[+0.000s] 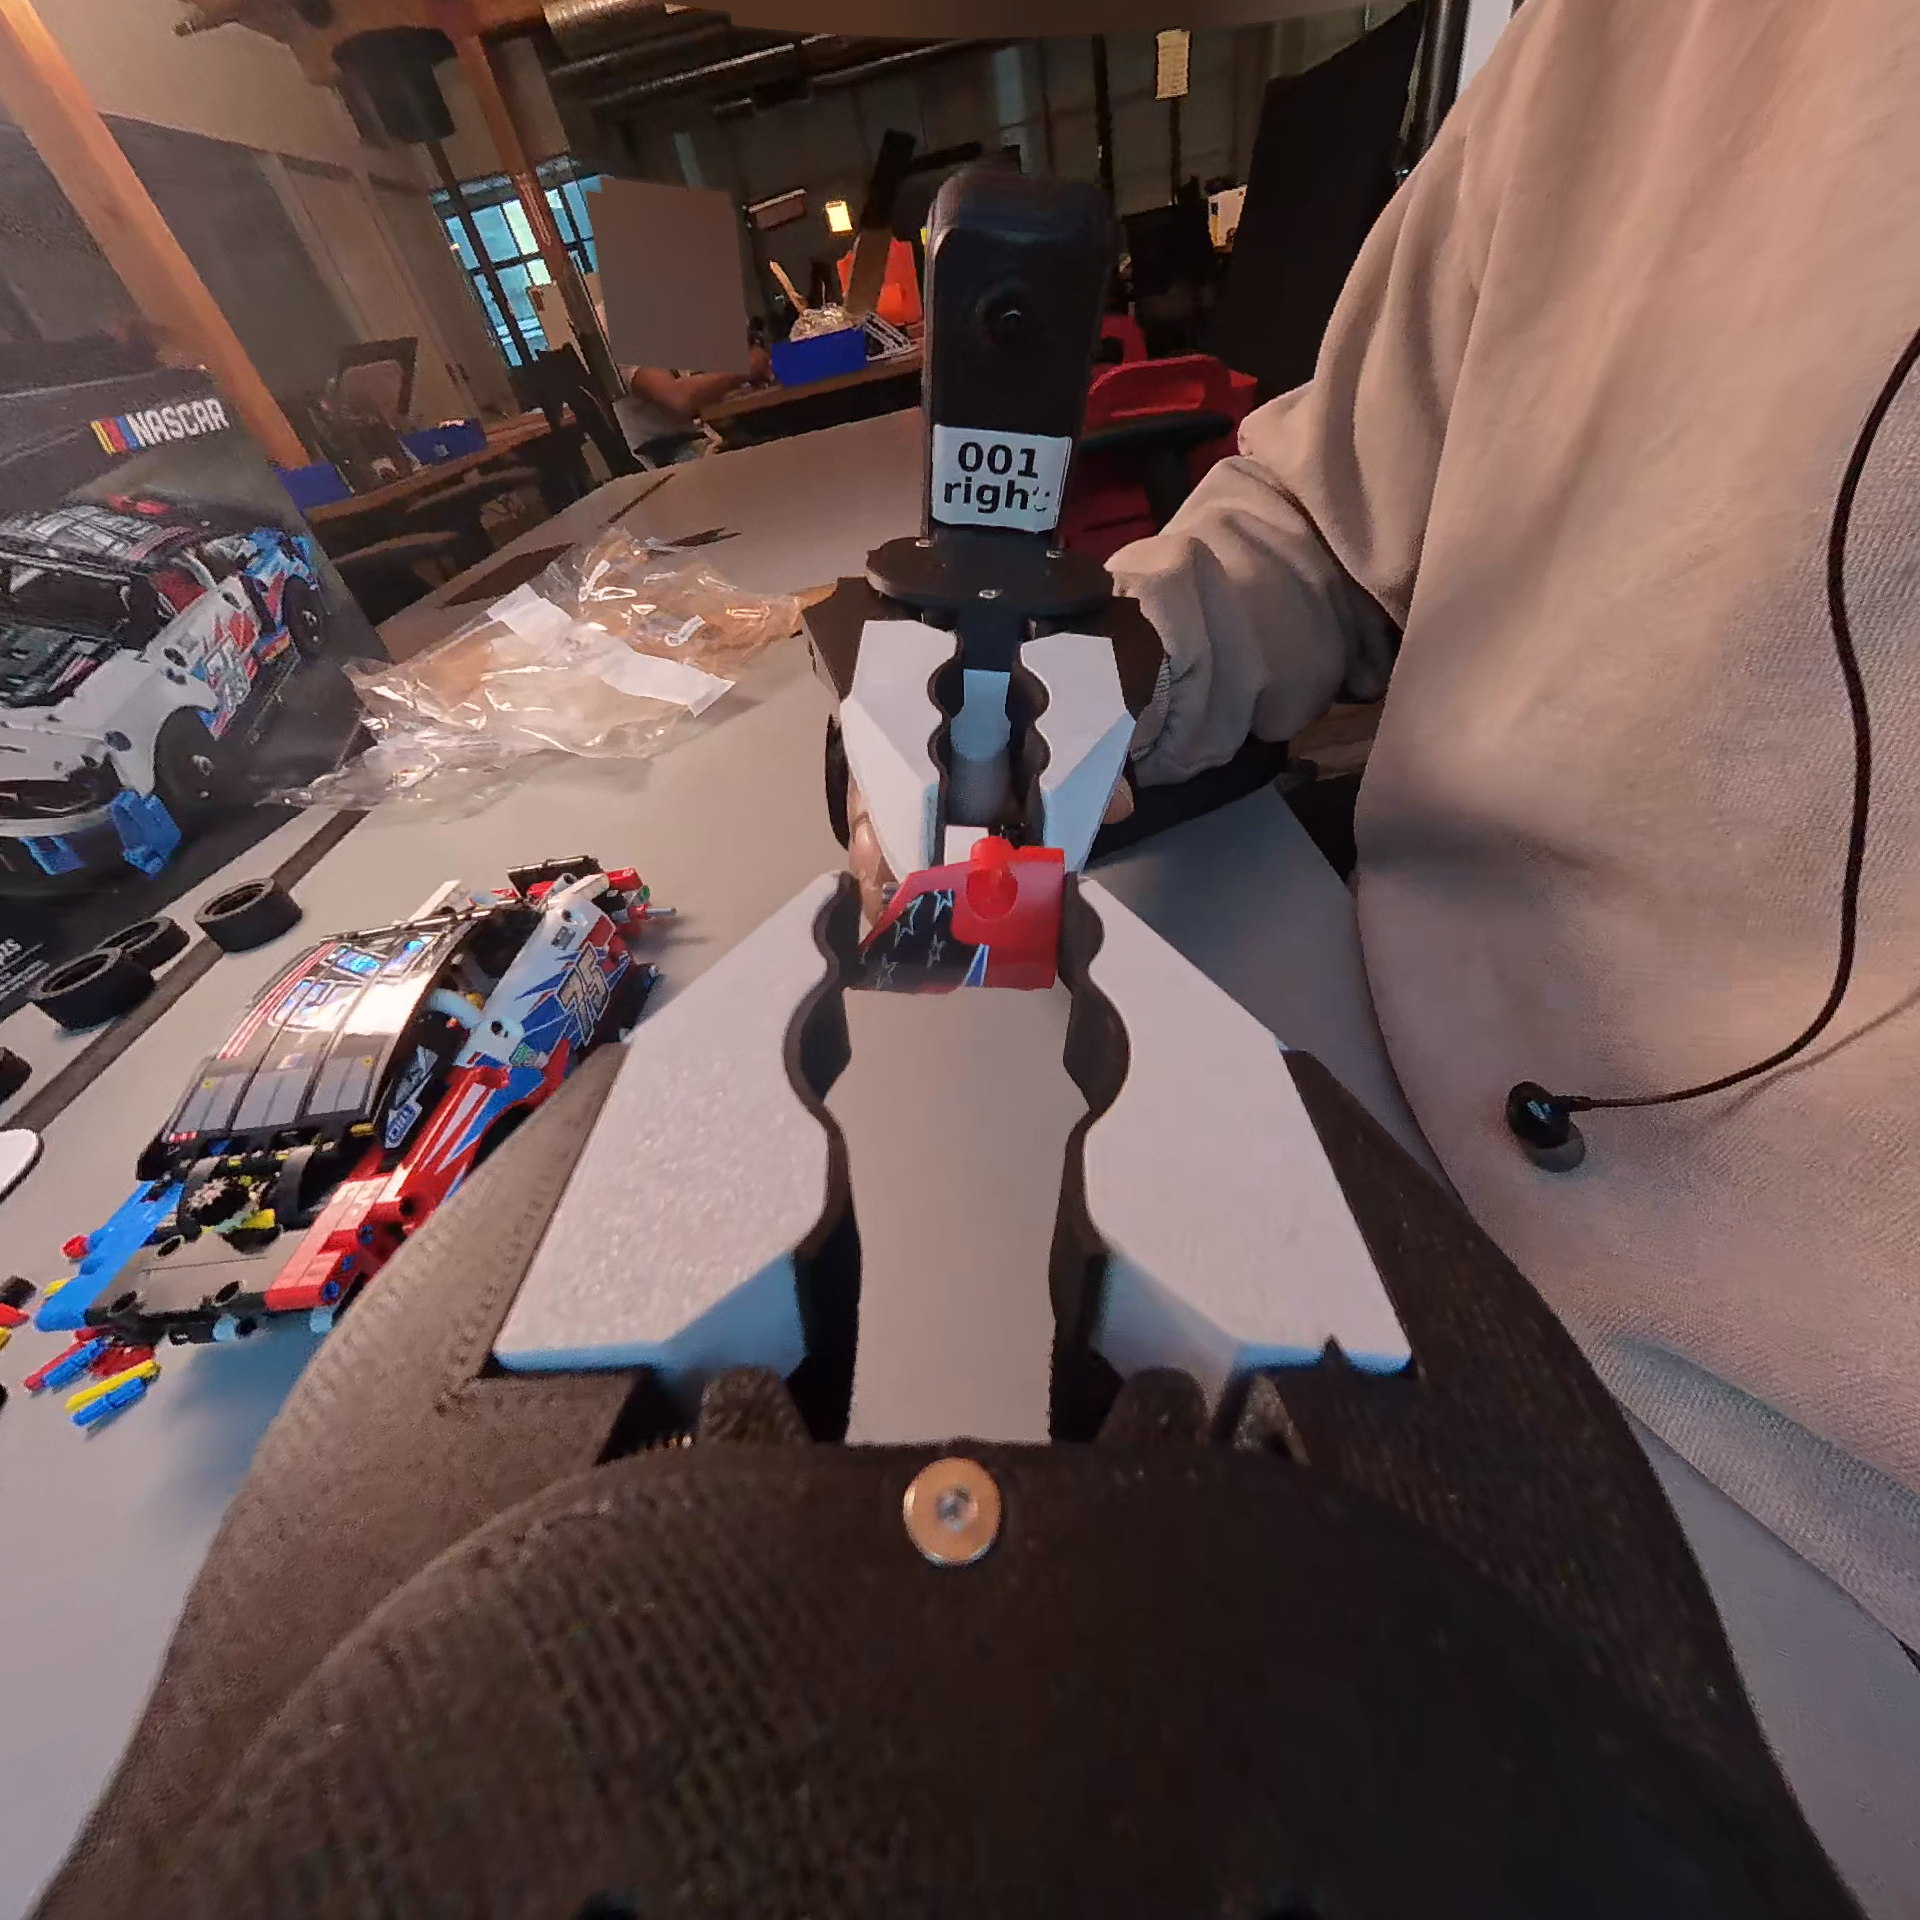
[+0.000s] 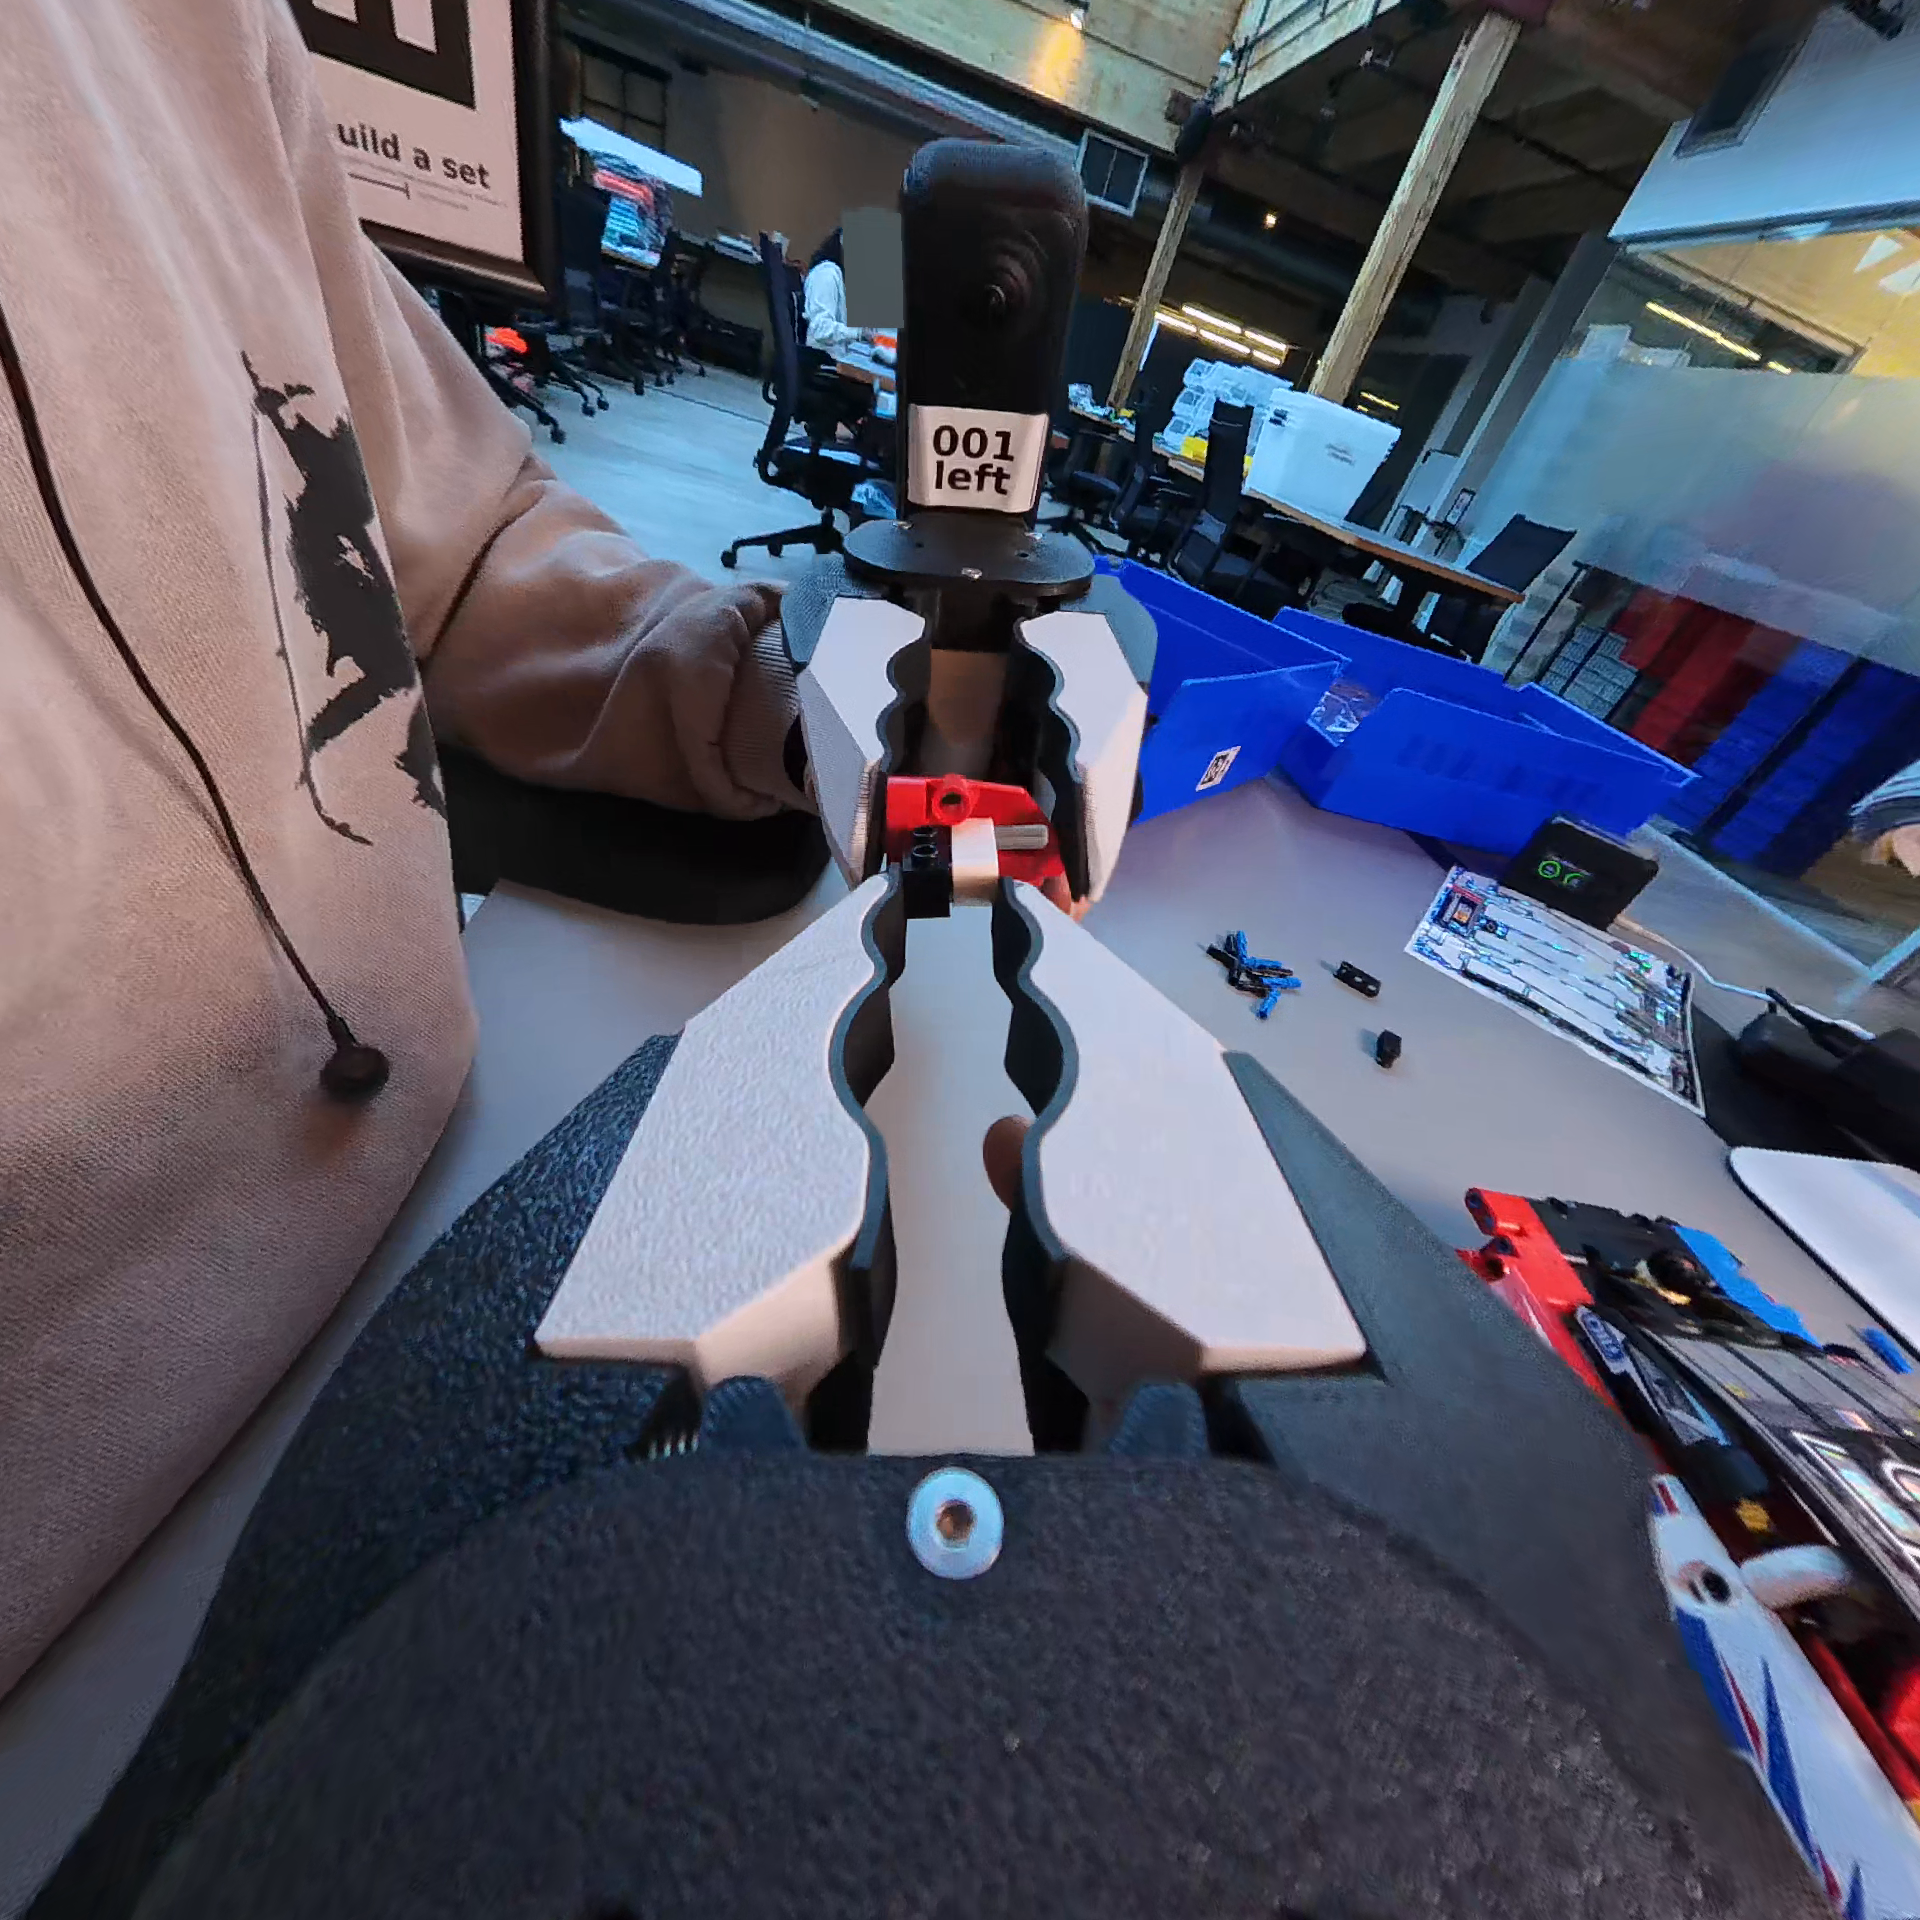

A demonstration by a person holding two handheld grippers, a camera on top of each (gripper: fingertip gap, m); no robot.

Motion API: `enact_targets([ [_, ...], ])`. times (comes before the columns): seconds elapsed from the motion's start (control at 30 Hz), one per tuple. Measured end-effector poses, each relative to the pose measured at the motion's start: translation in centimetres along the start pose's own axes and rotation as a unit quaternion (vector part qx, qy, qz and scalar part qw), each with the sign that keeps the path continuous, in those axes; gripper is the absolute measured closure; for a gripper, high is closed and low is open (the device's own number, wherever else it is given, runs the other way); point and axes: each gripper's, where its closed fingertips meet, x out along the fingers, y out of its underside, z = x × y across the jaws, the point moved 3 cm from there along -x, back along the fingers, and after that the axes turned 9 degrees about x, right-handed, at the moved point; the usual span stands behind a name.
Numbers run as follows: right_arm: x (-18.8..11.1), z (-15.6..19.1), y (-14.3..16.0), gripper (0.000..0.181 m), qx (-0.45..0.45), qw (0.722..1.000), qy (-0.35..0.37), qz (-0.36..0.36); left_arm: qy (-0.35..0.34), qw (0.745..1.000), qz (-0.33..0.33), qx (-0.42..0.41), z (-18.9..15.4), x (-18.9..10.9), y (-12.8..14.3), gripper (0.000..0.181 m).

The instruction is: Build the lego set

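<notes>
My left gripper is shut on a red lego panel with a dark star-patterned sticker, held above the grey table. My right gripper faces it tip to tip and is shut on a small black-and-white lego piece that touches the red panel. The right gripper also shows in the left wrist view, and the left gripper in the right wrist view. The part-built race car lies on the table to the left and also shows in the right wrist view.
The set's box, loose black tyres, empty plastic bags and small coloured pins lie to the left. Blue bins, a sticker sheet, blue pins and small black parts lie further off. A person's beige sweatshirt is close. Only a small space, under 4 cm, lies between the two pairs of fingers.
</notes>
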Motion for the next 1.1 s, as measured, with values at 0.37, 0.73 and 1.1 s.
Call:
enact_targets([
  [0.37,-0.3,1.0,1.0,0.168,0.003,0.999,-0.034,0.038,0.066,0.996,-0.015,-0.066,-0.9,0.6,1.2,0.144],
  [0.73,-0.7,0.6,1.6,0.168,0.019,0.998,-0.003,0.063,0.06,0.992,-0.008,-0.113,-0.5,1.1,2.0,0.144],
  [1.1,-0.9,-1.0,1.5,0.167,0.127,0.99,-0.048,0.039,0.018,0.993,0.01,-0.114,0.5,1.1,1.8,0.147],
])
